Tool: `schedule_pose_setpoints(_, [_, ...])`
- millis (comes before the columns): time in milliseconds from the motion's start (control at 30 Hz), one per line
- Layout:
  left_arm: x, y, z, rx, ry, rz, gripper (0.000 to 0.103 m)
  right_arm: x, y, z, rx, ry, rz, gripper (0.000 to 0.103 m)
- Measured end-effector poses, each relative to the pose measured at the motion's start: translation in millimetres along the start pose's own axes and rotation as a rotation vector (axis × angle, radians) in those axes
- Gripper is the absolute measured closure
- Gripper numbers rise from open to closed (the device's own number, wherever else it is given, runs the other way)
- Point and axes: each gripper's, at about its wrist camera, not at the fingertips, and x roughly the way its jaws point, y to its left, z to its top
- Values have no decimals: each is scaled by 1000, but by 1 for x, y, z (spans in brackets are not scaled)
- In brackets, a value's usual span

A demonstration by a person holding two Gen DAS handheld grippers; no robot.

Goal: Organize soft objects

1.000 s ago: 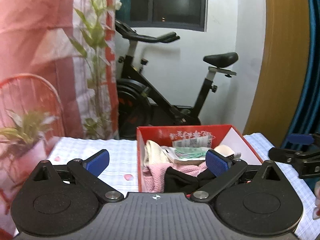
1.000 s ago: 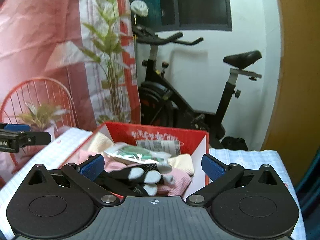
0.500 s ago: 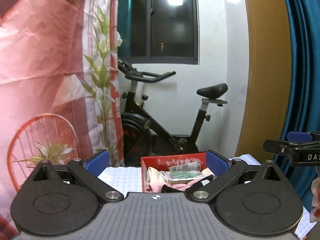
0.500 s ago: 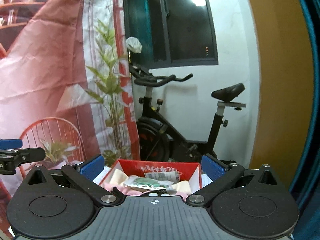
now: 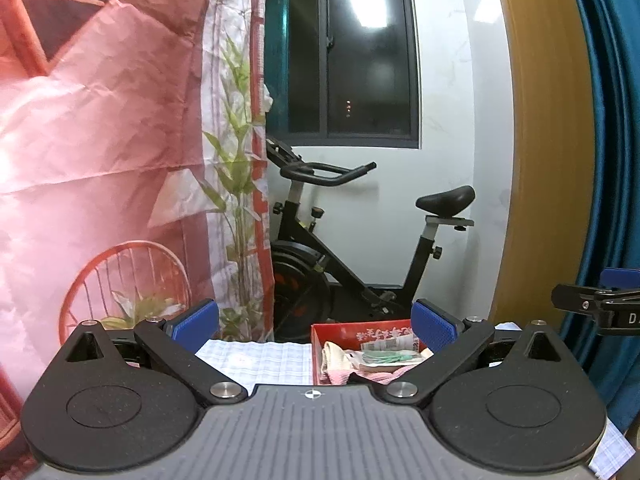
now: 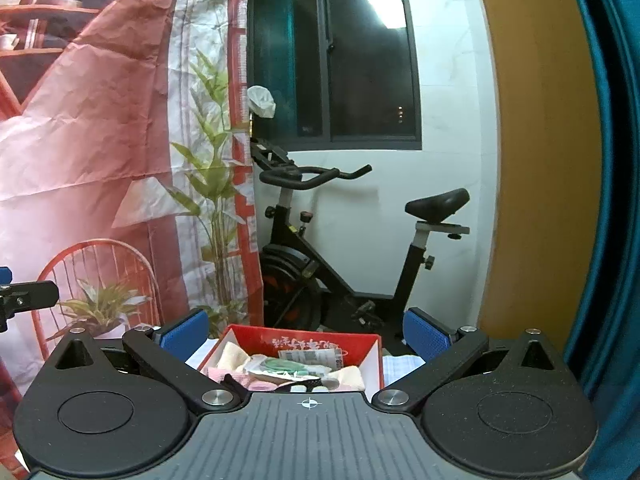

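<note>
A red box (image 5: 340, 330) (image 6: 362, 342) sits on a checked cloth (image 5: 260, 360) and holds soft things: a cream cloth (image 5: 334, 354), pink cloth (image 6: 224, 374), a packet with green items (image 6: 280, 368) and dark gloves, partly hidden behind the gripper bodies. My left gripper (image 5: 316, 322) is open and empty, raised and well back from the box. My right gripper (image 6: 306, 330) is open and empty too, likewise pulled back. The right gripper's finger shows at the right edge of the left wrist view (image 5: 600, 306).
A black exercise bike (image 5: 360, 248) stands behind the table by a white wall and a dark window (image 6: 360, 60). A pink printed backdrop (image 5: 100, 140) hangs on the left. A blue curtain (image 6: 608, 200) and an ochre panel (image 5: 540, 160) are on the right.
Both grippers have risen and drawn back from the box, so it looks smaller and lower. Both stay open and empty.
</note>
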Motion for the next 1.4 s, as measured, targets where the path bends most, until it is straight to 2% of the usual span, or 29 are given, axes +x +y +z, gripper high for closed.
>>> schedule_pose_setpoints(367, [-9,3,3,-15,-15,23,0,-20,7,7,-12,-11,-4,0])
schedule_pose_setpoints(1400, [-12,2,3,-12,-20,31,0,-21,4,10,-27,-5,-19,0])
